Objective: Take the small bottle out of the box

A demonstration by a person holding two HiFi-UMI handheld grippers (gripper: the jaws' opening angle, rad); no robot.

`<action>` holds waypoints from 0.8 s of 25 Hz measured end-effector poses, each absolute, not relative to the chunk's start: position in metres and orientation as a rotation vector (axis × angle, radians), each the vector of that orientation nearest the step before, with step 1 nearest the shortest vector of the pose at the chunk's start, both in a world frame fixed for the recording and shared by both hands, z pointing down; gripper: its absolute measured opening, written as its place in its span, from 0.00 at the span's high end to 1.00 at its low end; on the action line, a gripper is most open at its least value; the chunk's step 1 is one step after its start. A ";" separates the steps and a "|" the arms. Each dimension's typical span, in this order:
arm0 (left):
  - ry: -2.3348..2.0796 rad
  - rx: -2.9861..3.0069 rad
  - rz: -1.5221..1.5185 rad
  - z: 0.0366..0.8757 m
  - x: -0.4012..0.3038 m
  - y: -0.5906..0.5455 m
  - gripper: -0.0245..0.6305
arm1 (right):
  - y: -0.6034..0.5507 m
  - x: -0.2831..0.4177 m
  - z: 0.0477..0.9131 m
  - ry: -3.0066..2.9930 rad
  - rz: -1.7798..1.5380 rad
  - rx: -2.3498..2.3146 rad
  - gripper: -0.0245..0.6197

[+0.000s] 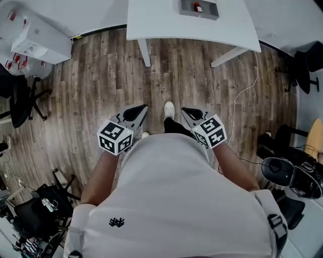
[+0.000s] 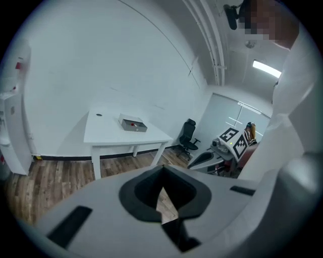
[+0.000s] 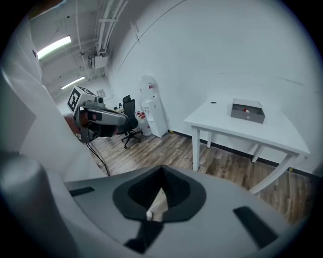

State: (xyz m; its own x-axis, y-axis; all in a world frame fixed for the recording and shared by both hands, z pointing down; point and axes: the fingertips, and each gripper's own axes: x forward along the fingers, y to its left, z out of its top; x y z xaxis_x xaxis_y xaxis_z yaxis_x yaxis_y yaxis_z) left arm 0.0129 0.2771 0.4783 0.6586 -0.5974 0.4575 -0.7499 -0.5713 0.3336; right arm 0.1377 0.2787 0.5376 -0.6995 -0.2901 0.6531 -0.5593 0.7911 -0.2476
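White table (image 1: 161, 22) ahead bears the box (image 1: 213, 11) with its small bottle (image 1: 198, 7) — well apart from both clenched jaws.

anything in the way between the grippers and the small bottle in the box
Nothing visible: only wood floor lies between the left gripper, the right gripper and the table. The box is open on top, its walls around the small bottle.

An office room: a white table (image 1: 166, 20) against the wall (image 2: 101, 60), swivel chairs (image 1: 20, 101) either side of it, a water cooler (image 3: 151, 103) to its left.
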 end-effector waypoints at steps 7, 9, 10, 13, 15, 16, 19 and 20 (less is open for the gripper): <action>-1.077 2.371 0.440 0.474 0.038 0.200 0.95 | 0.192 0.152 0.533 -2.448 0.594 0.632 0.95; -1.089 2.376 0.441 0.471 0.044 0.182 0.95 | 0.174 0.157 0.533 -2.454 0.596 0.631 0.93; -1.093 2.377 0.440 0.470 0.046 0.174 0.95 | 0.166 0.159 0.534 -2.452 0.602 0.630 0.88; -1.084 2.376 0.438 0.468 0.047 0.154 0.95 | 0.146 0.161 0.538 -2.447 0.630 0.641 0.86; -1.075 2.379 0.446 0.470 0.041 0.140 0.95 | 0.131 0.157 0.540 -2.443 0.651 0.656 0.86; -1.067 2.381 0.448 0.472 0.037 0.132 0.95 | 0.123 0.154 0.541 -2.439 0.663 0.665 0.86; -1.029 2.403 0.438 0.473 0.026 0.107 0.95 | 0.096 0.146 0.541 -2.421 0.678 0.708 0.86; -1.018 2.413 0.433 0.472 0.021 0.097 0.95 | 0.085 0.142 0.540 -2.413 0.680 0.726 0.86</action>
State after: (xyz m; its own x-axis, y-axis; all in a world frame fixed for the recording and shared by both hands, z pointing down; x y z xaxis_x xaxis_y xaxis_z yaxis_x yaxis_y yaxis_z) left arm 0.0207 0.0974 0.4720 0.6731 -0.5804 0.4584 -0.7328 -0.6069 0.3077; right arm 0.1423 0.0855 0.5398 -0.7180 -0.3470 0.6034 -0.6111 0.7293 -0.3077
